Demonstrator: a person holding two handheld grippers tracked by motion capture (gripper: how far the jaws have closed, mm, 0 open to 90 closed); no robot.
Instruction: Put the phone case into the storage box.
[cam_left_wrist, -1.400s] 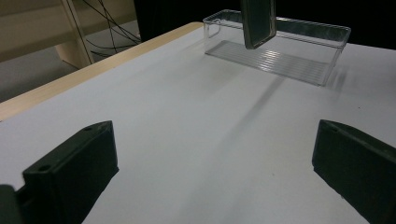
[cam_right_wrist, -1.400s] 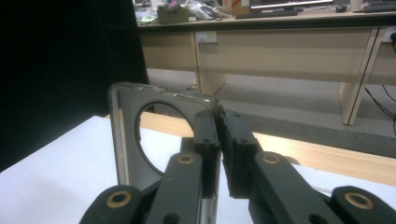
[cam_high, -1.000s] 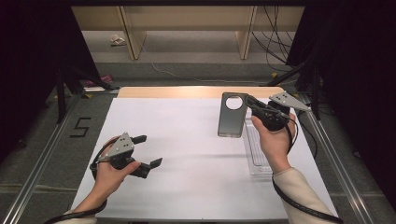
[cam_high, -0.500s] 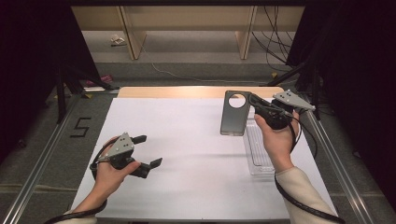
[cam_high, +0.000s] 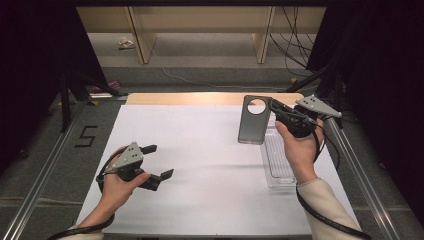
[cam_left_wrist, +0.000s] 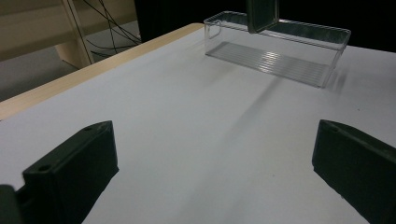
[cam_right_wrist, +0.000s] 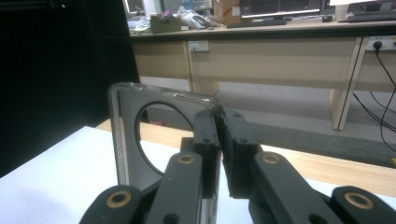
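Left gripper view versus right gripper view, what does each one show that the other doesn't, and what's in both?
Left gripper view: the clear plastic tray sitting on the white table, and the left tool with its jaws wide apart and nothing between them.

Right gripper view: the right tool shut on the edge of the phone case, the round camera hole in the case, and a desk with clutter in the background.

Both: the phone case, whose lower end hangs over the tray, plus the white table and its wooden edge.
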